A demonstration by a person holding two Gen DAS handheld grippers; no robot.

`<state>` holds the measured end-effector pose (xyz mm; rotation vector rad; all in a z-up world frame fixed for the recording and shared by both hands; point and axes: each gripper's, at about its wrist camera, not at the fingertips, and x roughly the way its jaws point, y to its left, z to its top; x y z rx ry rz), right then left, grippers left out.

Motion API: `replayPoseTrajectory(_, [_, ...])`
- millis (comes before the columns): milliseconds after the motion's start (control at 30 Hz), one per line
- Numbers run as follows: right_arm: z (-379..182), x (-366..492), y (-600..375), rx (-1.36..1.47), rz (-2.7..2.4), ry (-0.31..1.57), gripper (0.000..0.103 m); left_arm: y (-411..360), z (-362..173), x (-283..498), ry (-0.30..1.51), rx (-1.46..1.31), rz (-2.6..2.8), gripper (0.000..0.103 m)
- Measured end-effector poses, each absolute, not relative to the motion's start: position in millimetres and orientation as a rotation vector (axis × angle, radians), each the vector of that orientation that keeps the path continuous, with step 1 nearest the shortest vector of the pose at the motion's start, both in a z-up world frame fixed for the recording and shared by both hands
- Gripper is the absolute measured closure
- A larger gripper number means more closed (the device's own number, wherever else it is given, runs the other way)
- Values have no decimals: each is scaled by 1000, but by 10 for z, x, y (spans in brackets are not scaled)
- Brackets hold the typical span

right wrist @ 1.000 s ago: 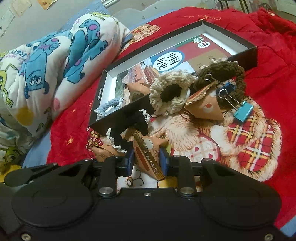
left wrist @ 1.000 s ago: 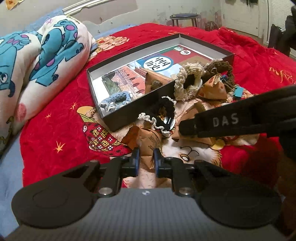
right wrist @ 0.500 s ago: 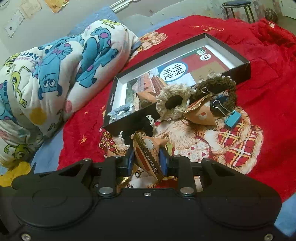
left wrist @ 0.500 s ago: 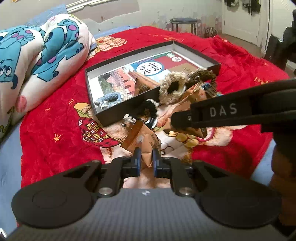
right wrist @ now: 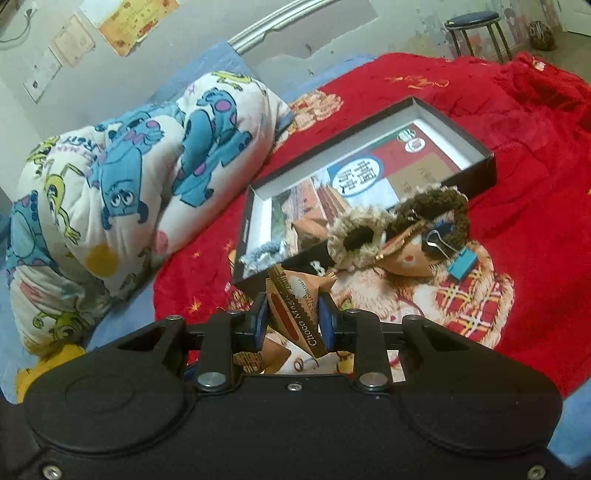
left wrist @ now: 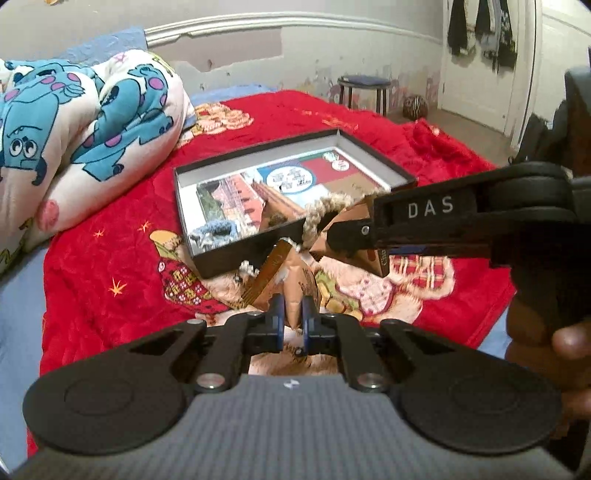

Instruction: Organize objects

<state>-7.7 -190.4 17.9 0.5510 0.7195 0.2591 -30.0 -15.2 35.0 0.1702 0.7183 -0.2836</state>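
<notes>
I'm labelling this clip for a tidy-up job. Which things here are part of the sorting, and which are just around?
Part of the job:
- black box
- snack packets in left gripper and right gripper
- beige scrunchie, brown scrunchie
- blue binder clip

Just around:
- cartoon quilt
- red blanket
- stool

Box (right wrist: 476,168) sits on the bed blanket (right wrist: 517,122), open side up, with a knit piece (right wrist: 264,253) in its near left corner and a packet (right wrist: 308,229) beside that. Against the box's near wall: 2 scrunchies (right wrist: 356,236), a packet (right wrist: 404,260) and a binder clip (right wrist: 456,262) to their right. Rolled duvet (right wrist: 129,184) lies left of the box. Stool (right wrist: 474,22) stands behind the bed. I hold 1 packet per hand, both before the box: left (left wrist: 295,291), right (right wrist: 295,308).
</notes>
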Motion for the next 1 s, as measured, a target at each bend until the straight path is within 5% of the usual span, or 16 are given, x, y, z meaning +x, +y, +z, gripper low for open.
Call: replayPoseTrajectory(1000, [645, 792, -2160, 547, 238, 595, 76, -69, 710, 747, 517, -53, -237, 99])
